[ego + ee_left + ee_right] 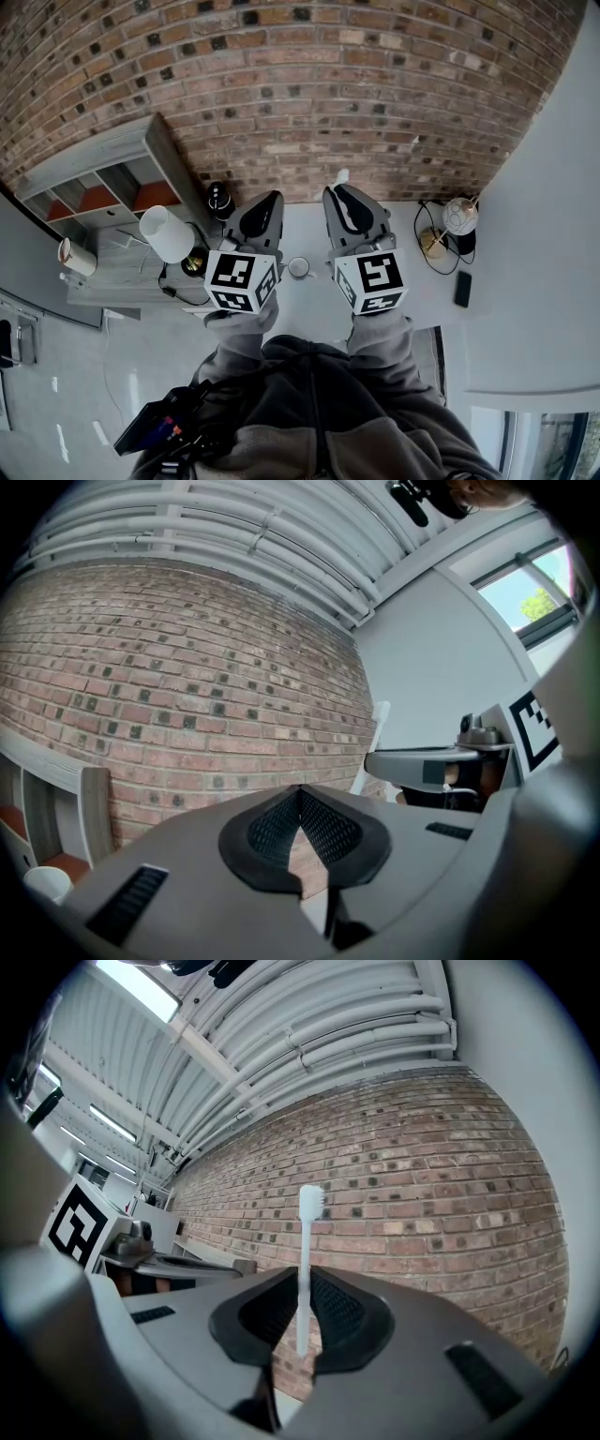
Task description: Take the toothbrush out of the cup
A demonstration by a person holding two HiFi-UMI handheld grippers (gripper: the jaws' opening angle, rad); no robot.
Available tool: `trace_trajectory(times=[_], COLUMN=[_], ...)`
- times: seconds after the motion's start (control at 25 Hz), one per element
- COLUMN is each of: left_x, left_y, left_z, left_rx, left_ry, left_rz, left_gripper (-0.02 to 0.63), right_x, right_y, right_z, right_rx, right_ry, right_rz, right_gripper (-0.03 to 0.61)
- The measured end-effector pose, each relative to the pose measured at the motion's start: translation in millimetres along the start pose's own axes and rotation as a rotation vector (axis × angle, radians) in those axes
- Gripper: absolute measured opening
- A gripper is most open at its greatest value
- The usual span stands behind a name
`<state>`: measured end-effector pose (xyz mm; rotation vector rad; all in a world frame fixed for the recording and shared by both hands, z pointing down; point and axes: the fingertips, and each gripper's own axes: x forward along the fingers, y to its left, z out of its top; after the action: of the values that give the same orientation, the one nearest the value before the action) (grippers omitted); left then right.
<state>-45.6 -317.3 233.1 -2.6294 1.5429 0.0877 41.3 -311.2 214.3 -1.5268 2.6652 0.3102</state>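
- Jaws of the right gripper (302,1290) are clamped on the toothbrush (307,1241). The dark ribbed pads pinch the lower part of its thin white handle. A short tail shows below the pads, and the longer part stands upright with the bristle head on top, seen against the brick wall (422,1194).
- Jaws of the left gripper (300,803) are together at the tips with nothing between them. Only brick shows through the wedge-shaped gap lower down.
- Handling, as a judgement:
  - The brush looks very light, so a gentle squeeze should hold it.
  - The handle is narrow, smooth plastic, so it may swivel or slide between the pads if it is knocked.
  - With so much of it standing free above the grip, the top may wobble.
  - A hold nearer the middle of the handle would be steadier.
  - The bristles are soft and best left untouched.
- From the head view, the two grippers sit side by side over the white table (427,281). The brush's head pokes out beyond the right gripper's nose.
- The small white cup (300,268) stands on the table between the two grippers. It is apart from the brush, which is clear of it.
- Further left on the table is a white-shaded lamp (167,234), beside a grey shelf unit (103,178).
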Motion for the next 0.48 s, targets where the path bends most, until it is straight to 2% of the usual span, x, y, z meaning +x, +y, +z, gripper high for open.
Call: trace_trajectory(times=[0.48], left_x=[-4.4], left_y=[-4.2], left_z=[-1.7], left_rx=[-0.002], left_ry=[0.002], left_rz=[-0.001], left_gripper=[0.003], right_x=[-7.0], right_y=[3.4], right_z=[2.6], right_rx=[0.0], right_ry=[-0.01], right_rz=[-0.001], right_gripper=[0.046])
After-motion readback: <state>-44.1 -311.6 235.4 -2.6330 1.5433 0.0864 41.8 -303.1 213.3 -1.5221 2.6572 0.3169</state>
